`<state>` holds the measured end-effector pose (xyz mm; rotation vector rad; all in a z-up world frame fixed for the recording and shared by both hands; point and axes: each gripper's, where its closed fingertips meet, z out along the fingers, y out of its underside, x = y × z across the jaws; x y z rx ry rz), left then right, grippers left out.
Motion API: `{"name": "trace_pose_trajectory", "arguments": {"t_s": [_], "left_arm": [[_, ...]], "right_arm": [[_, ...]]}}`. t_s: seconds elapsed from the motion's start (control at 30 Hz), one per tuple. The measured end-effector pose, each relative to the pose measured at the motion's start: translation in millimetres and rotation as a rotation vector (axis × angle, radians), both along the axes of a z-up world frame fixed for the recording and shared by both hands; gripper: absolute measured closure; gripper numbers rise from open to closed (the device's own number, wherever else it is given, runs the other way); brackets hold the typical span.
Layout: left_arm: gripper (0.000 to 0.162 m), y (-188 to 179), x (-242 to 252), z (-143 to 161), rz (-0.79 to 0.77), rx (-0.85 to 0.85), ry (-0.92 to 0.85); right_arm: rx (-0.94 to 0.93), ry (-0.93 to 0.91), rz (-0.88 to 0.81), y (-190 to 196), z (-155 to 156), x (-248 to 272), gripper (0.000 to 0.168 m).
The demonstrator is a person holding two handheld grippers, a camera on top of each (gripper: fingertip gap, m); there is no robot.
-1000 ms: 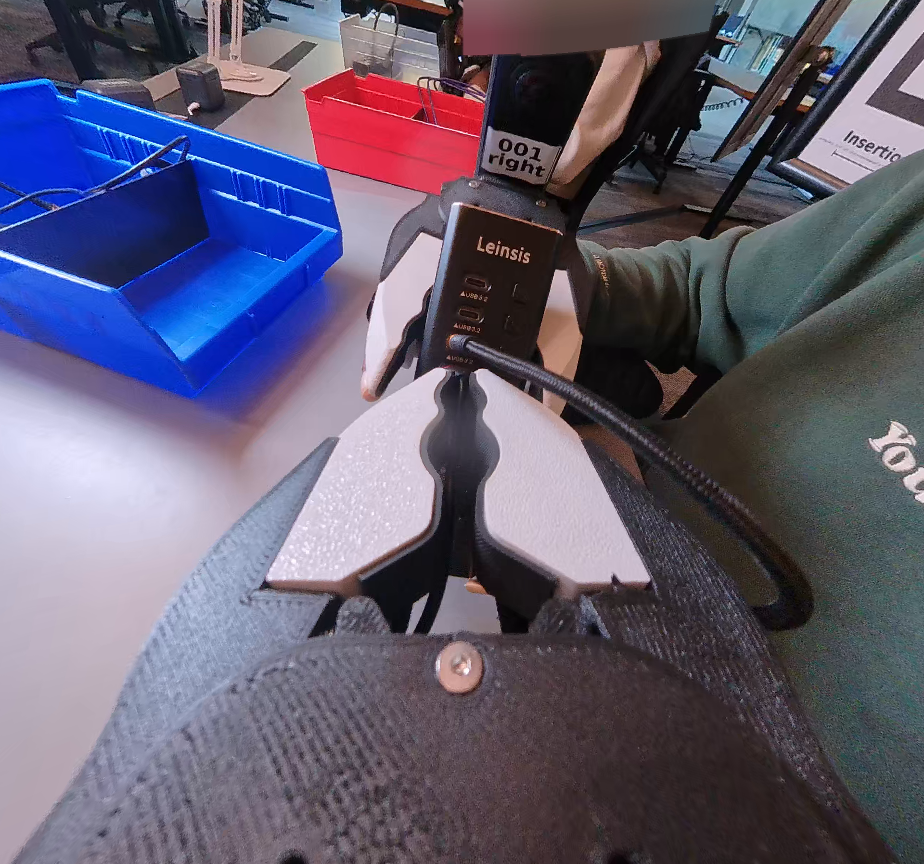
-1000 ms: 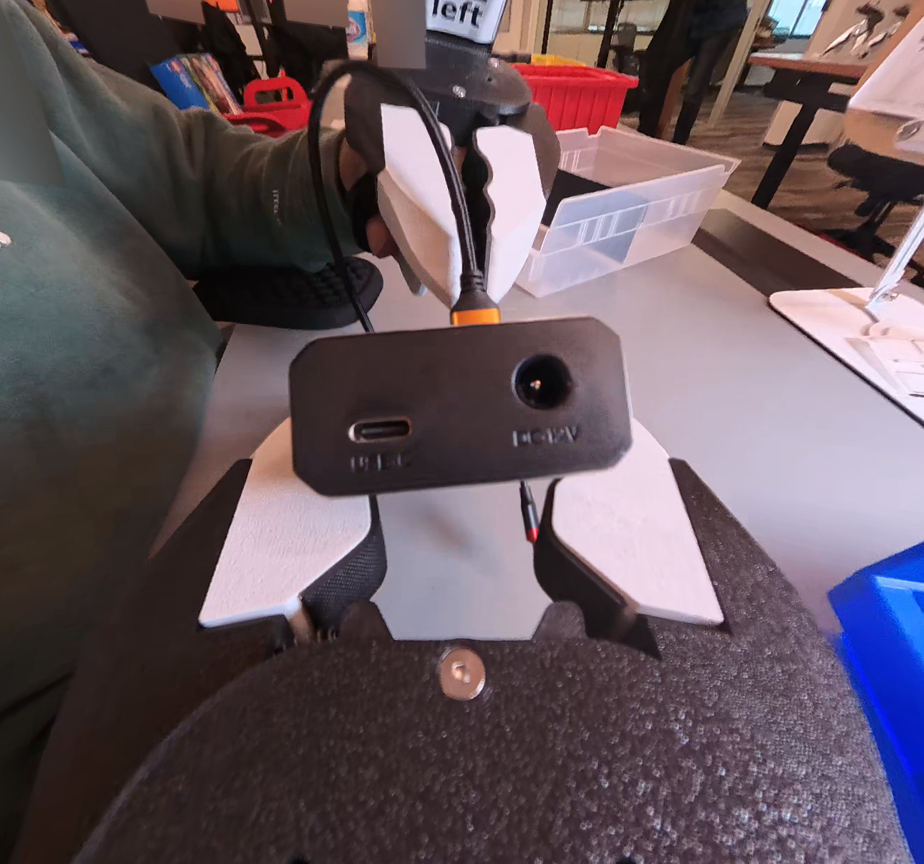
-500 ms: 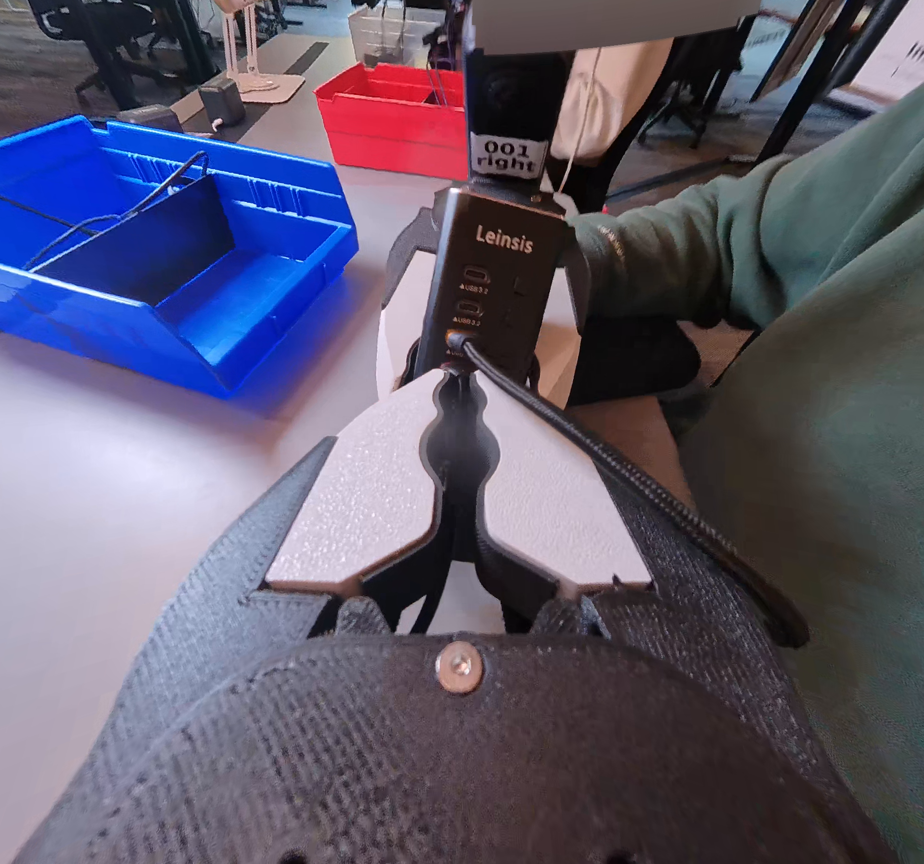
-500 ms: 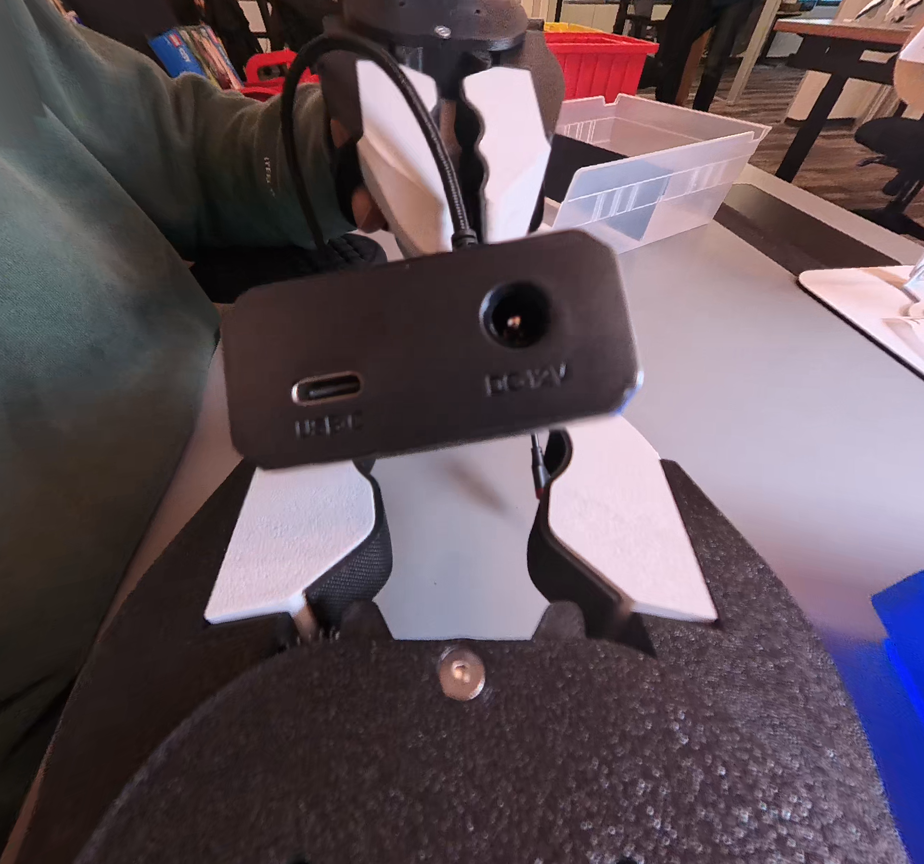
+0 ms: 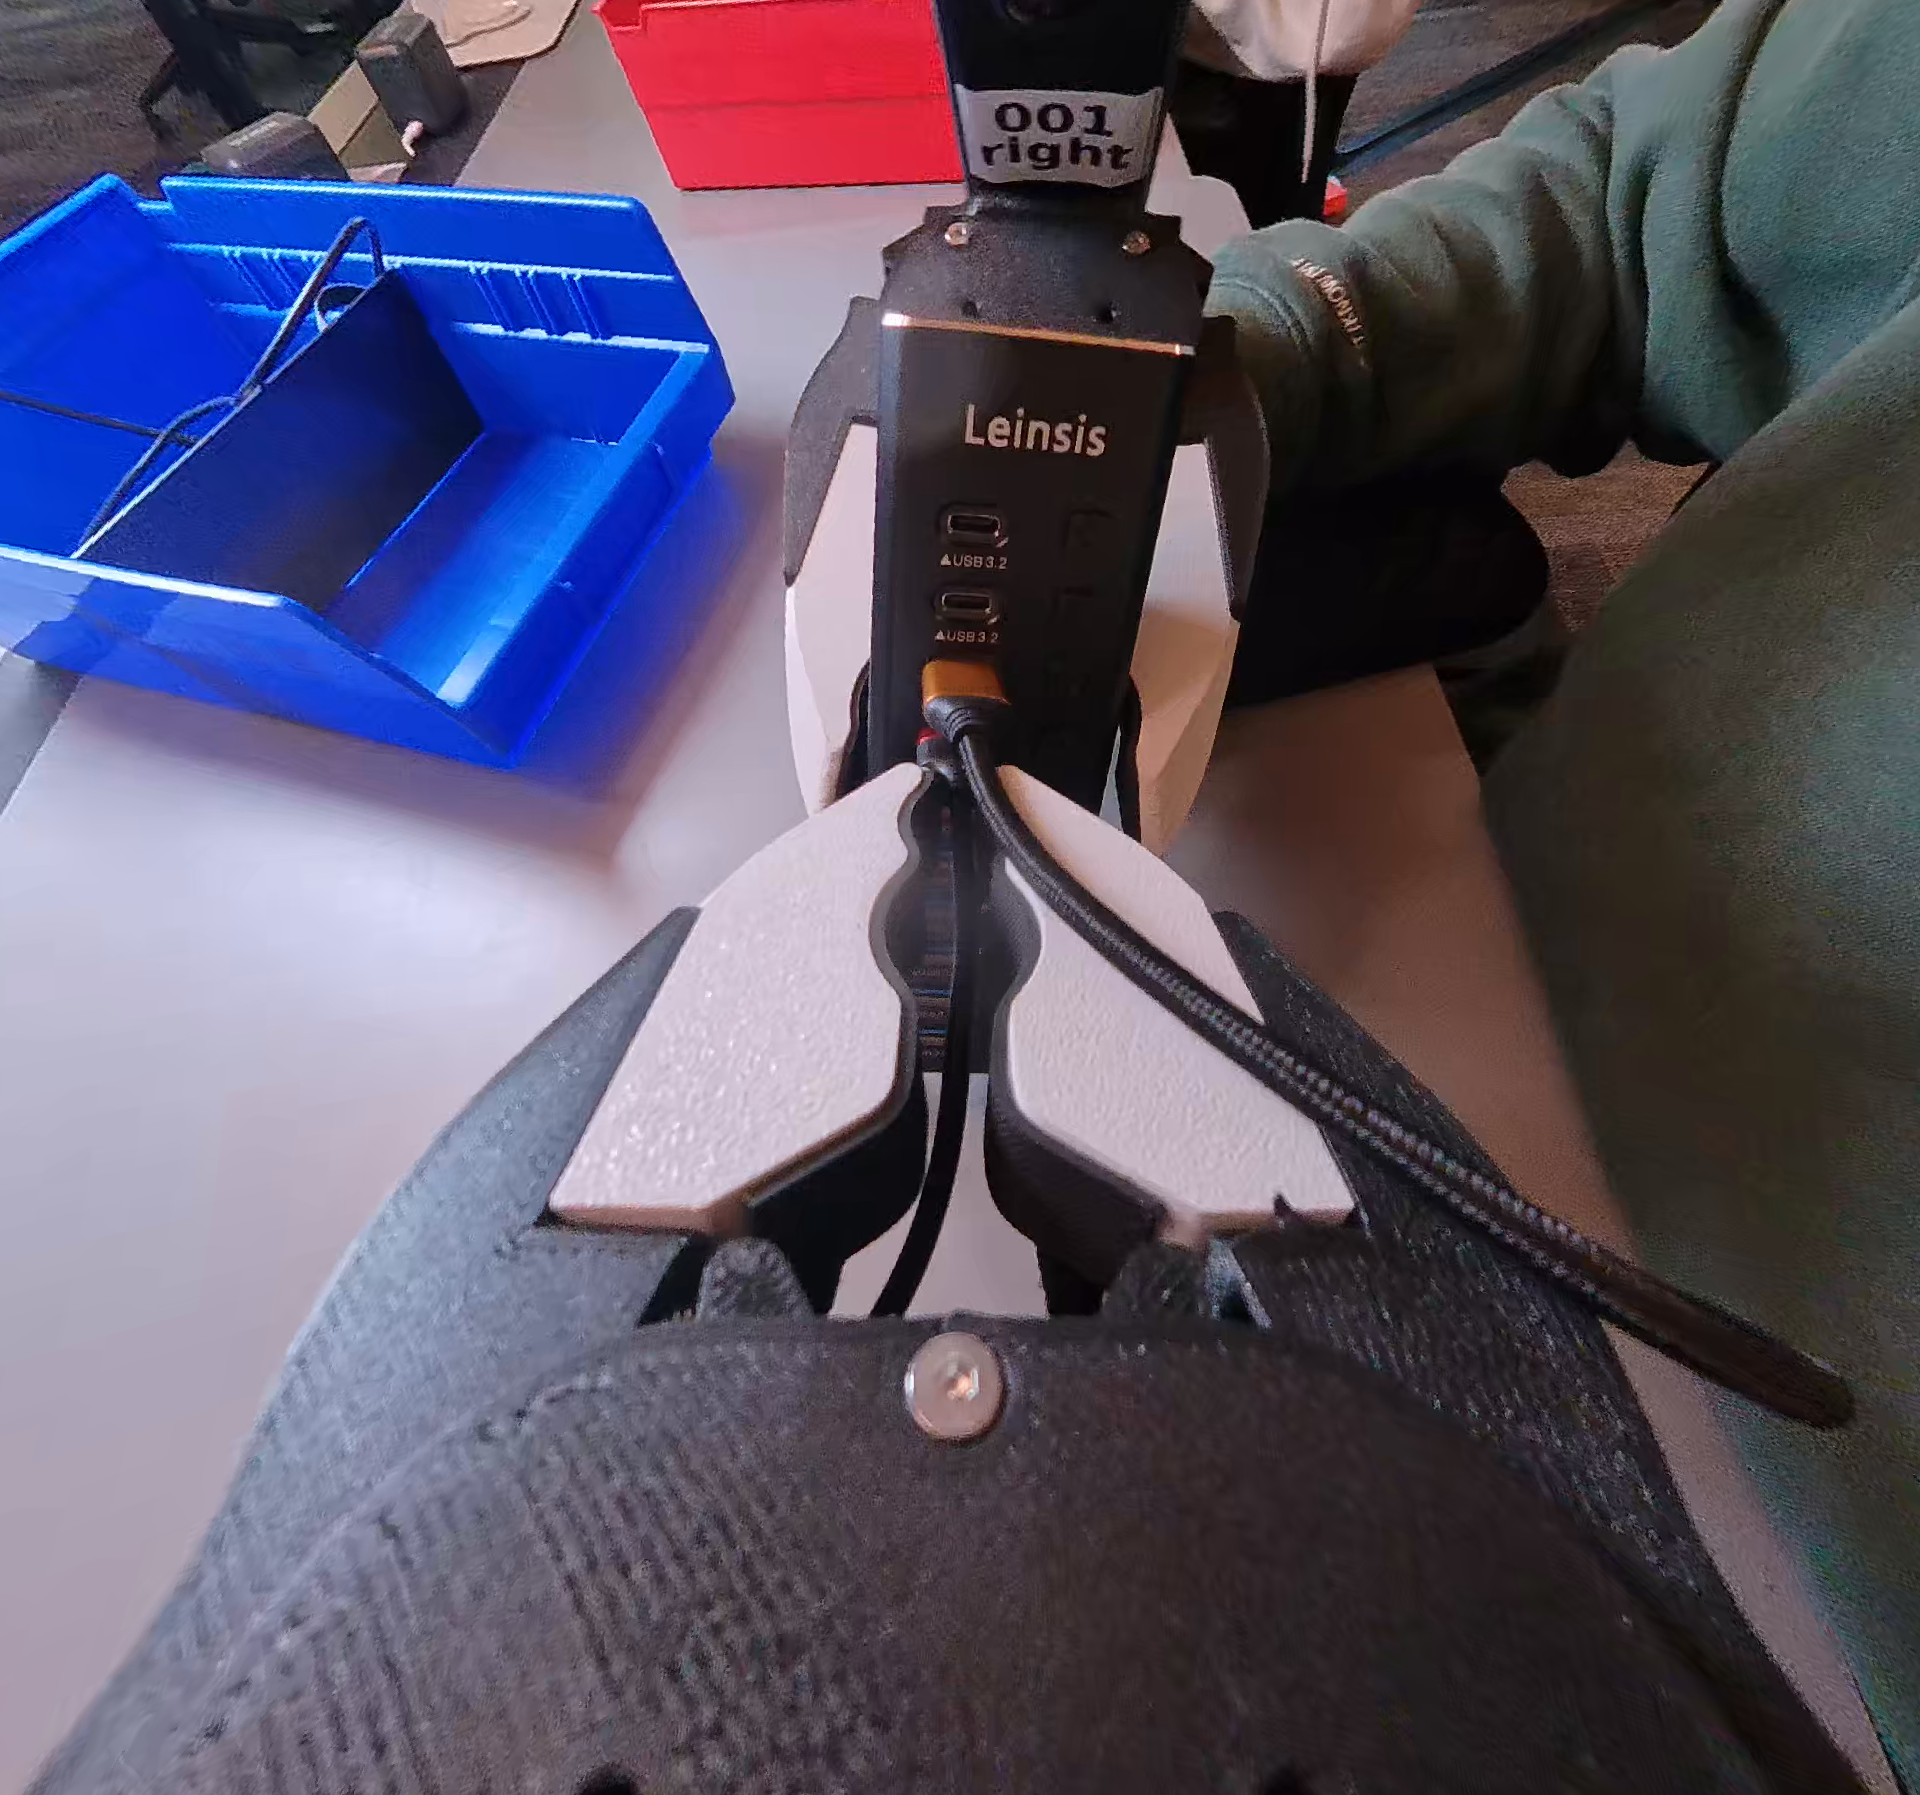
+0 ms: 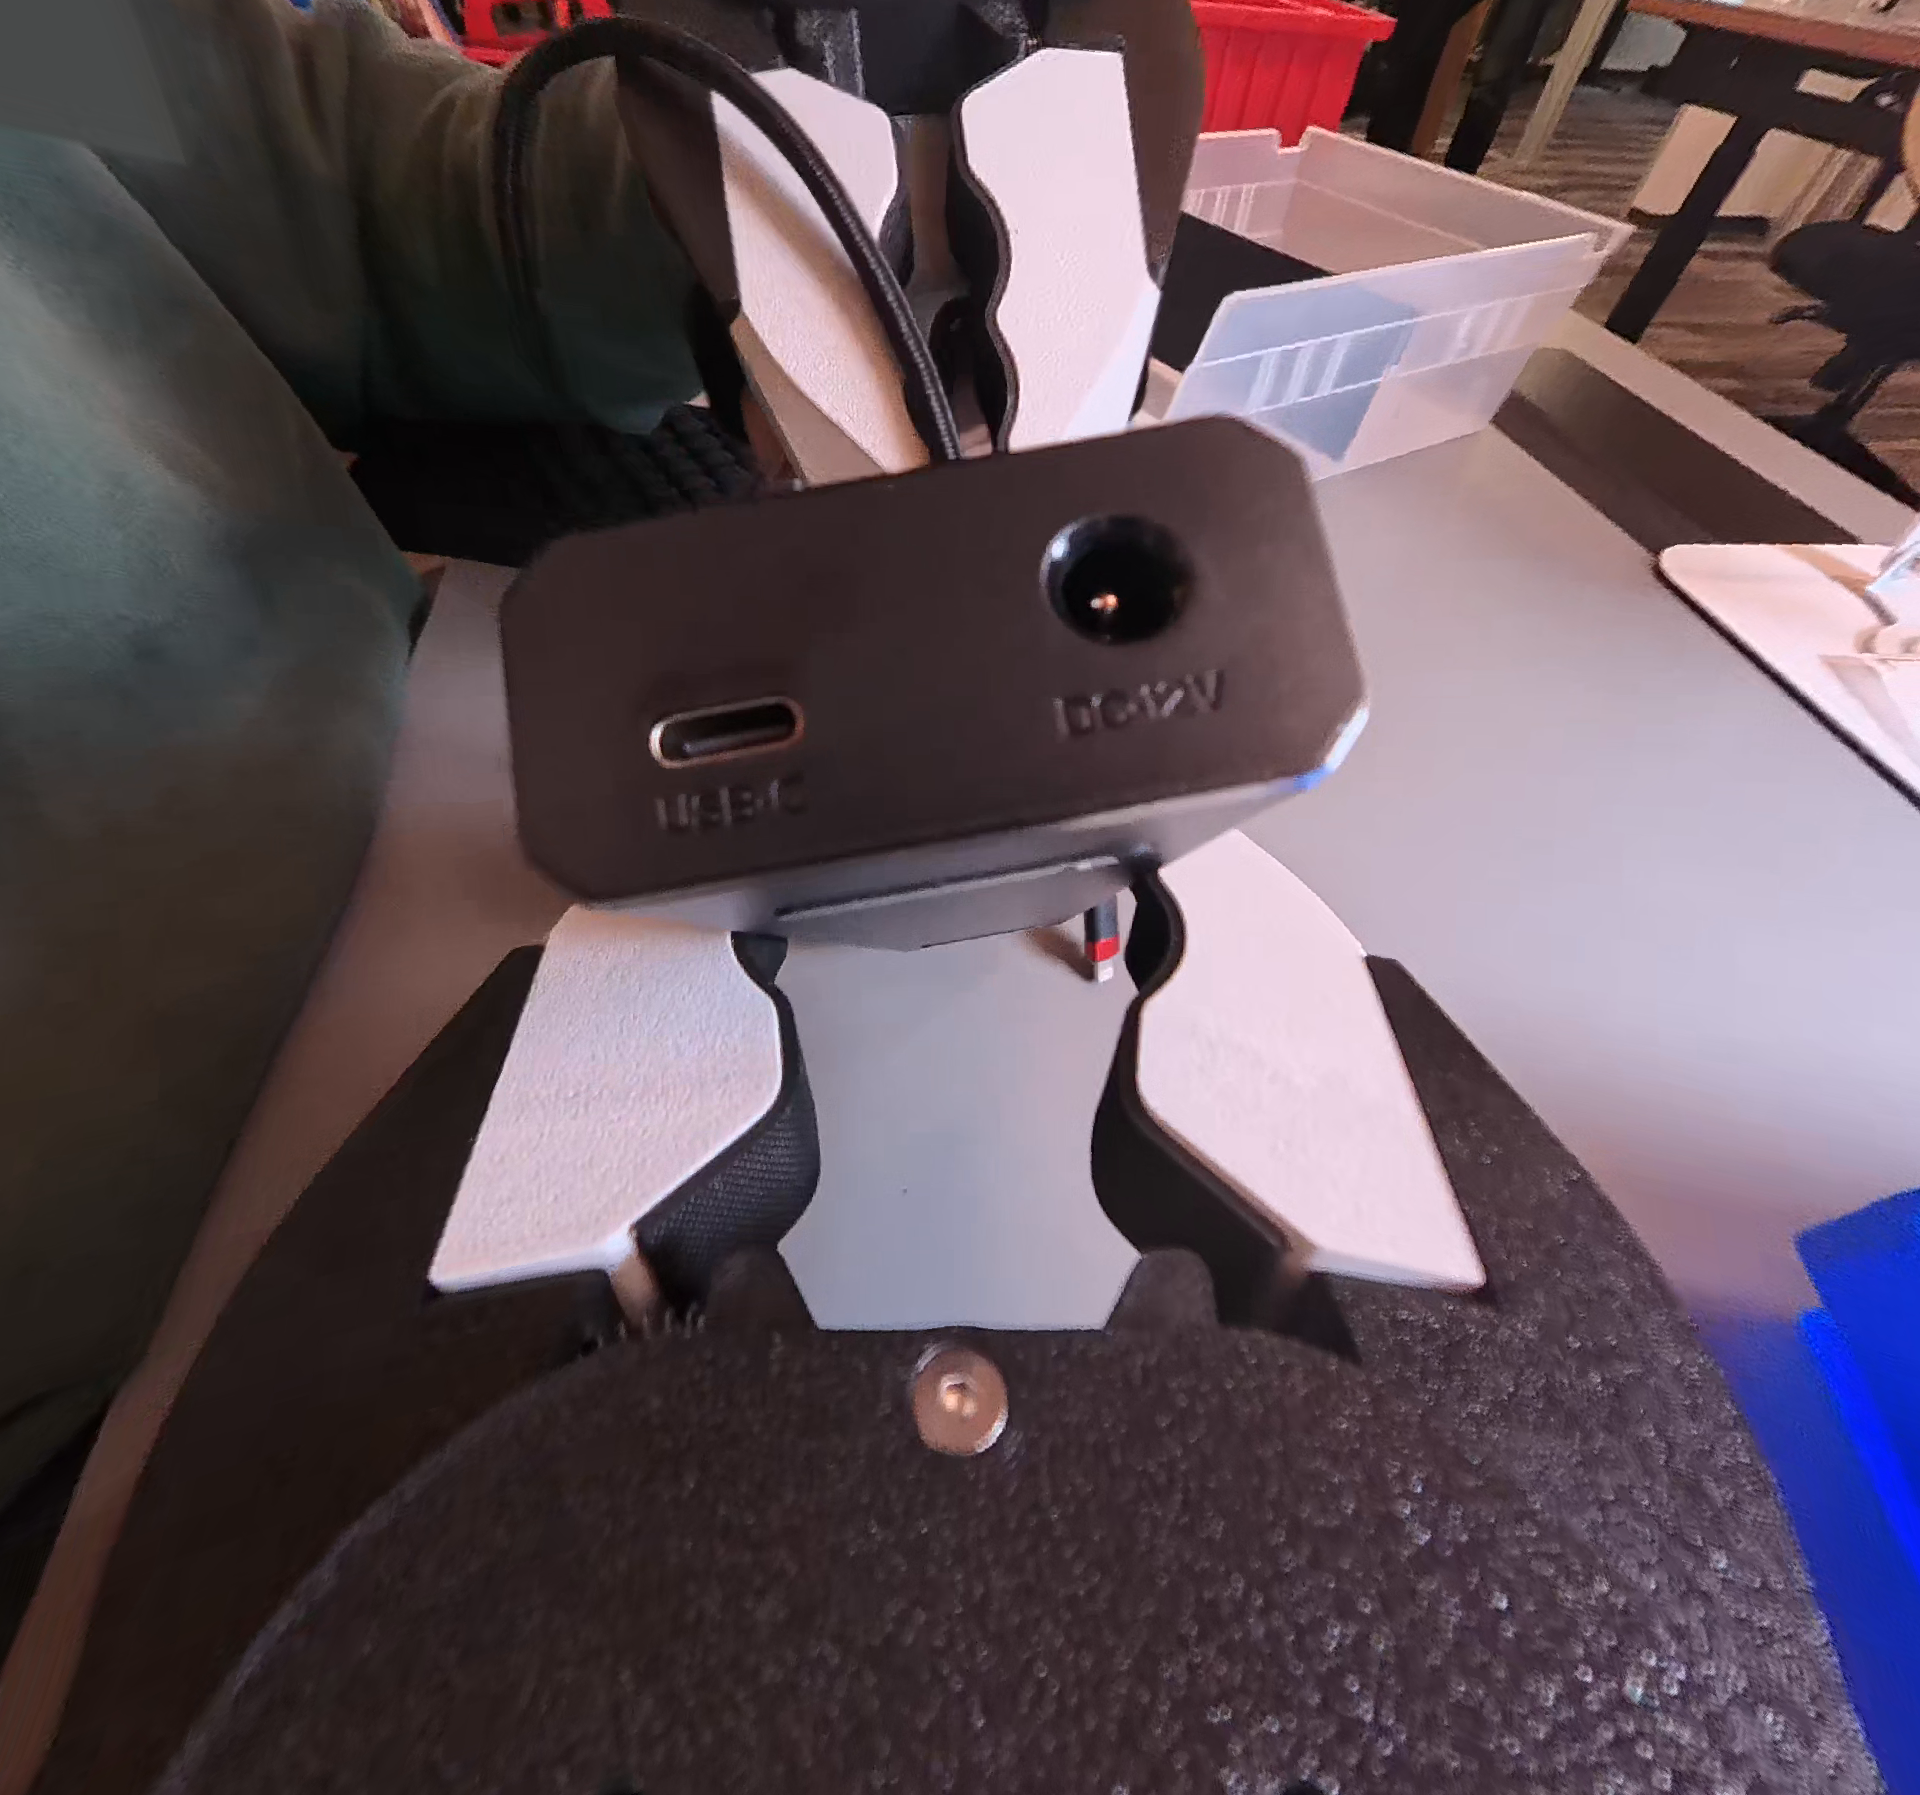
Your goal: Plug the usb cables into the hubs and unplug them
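The left wrist view shows one black hub [image 5: 1029,540] standing up in the air, held at its sides by the right gripper [image 5: 1023,706], which comes in from the far side. The hub's front face has two empty small ports, one above the other, and below them a third spot where one orange plug [image 5: 964,683] sits against the hub. I cannot tell how deep the plug is in. From the plug one black braided cable [image 5: 1247,1049] runs back over the left gripper [image 5: 951,789] and off to the right. The left gripper's two white fingers [image 5: 769,1018] are pressed close together around a dark cable end just below the orange plug. A second, thinner black wire hangs down between the fingers. On the grey table [image 5: 260,966] there is one blue bin [image 5: 582,540] to the left with a thin wire in it, and one red bin [image 5: 790,83] farther back. A green sleeve [image 5: 1558,291] reaches in from the right. The right wrist view shows the end of the same hub [image 6: 925,665] up close, with one small oval port and one round socket, both empty. The right gripper's [image 6: 951,914] two white fingers [image 6: 623,1101] are spread wide and pinch the hub between them. Behind the hub is the left gripper [image 6: 971,363], with the braided cable [image 6: 831,187] looping up and over. One clear bin [image 6: 1382,291] sits on the table to the right.
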<state>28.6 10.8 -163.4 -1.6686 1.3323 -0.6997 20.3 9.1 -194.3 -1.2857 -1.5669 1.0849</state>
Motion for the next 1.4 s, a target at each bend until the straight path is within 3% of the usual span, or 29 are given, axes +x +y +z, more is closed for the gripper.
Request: {"name": "trace_pose_trajectory", "arguments": {"t_s": [0.33,0.4,0.5,0.6,0.67,0.77,0.9,1.03,1.27,1.4], "left_arm": [[0.155,7,-6,-6,0.037,0.024,0.026],[0.153,8,-10,6,0.052,0.049,0.009],[0.132,13,-36,42,0.141,0.108,-0.097],[0.131,16,-70,65,0.233,0.143,-0.216],[0.129,14,-83,51,0.253,0.105,-0.212],[0.119,5,-80,1,0.215,-0.032,-0.146],[0.113,-12,-53,-49,0.089,-0.158,-0.031],[0.112,-13,-40,-47,0.043,-0.111,-0.027],[0.108,0,0,-42,0.045,0.066,-0.126],[0.104,-5,20,-32,-0.037,0.016,-0.219]], "right_arm": [[-0.023,-0.026,-0.039,7,-4,-5,0.103],[-0.072,0.042,-0.038,12,11,-4,0.103],[-0.136,0.146,-0.070,26,29,11,0.104],[-0.209,0.242,-0.098,38,45,26,0.105],[-0.229,0.294,-0.105,43,55,32,0.106],[-0.251,0.337,-0.097,44,65,35,0.107],[-0.204,0.297,-0.102,38,63,27,0.107],[-0.206,0.318,-0.102,31,70,25,0.107],[-0.394,0.476,0.032,11,101,17,0.107],[-0.487,0.510,0.124,-1,100,12,0.107]]}}
